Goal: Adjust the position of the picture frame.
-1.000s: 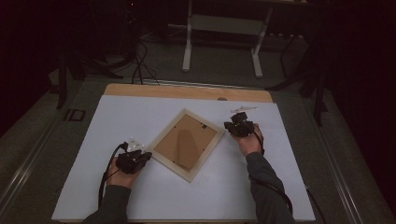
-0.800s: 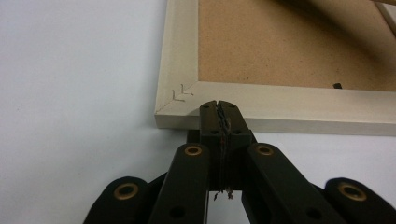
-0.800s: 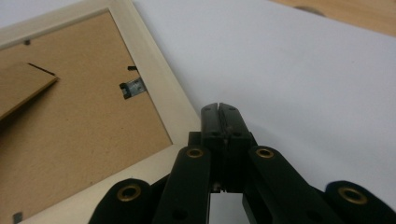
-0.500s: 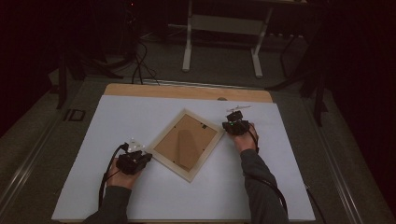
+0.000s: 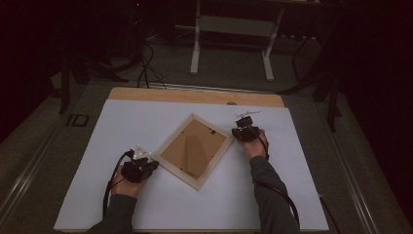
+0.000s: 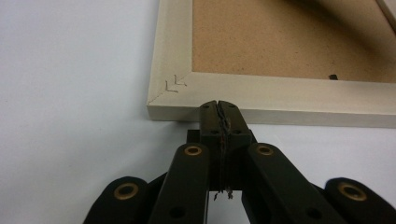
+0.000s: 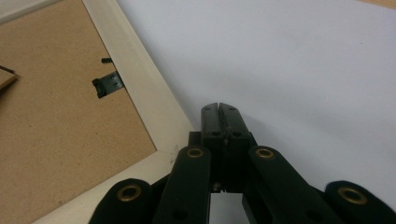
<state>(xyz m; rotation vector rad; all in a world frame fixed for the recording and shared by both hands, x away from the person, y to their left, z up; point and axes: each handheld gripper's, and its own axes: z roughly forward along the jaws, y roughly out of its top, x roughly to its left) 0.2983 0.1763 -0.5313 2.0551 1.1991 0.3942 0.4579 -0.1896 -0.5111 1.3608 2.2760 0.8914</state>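
A white sheet [image 5: 195, 204] covers most of the table, leaving a strip of bare wood [image 5: 195, 95] along the far edge, well beyond both grippers. Past that edge the grey floor [image 5: 229, 78] carries a white stand with two upright legs [image 5: 197, 48] and loose black cables [image 5: 146, 68] off to the far left, and grey floor also runs down both sides of the table. The room behind is dark, with the light falling mainly on the tabletop.

Frame [image 5: 168, 167] cream, brown backing; table [image 5: 292, 195] white; claws black.
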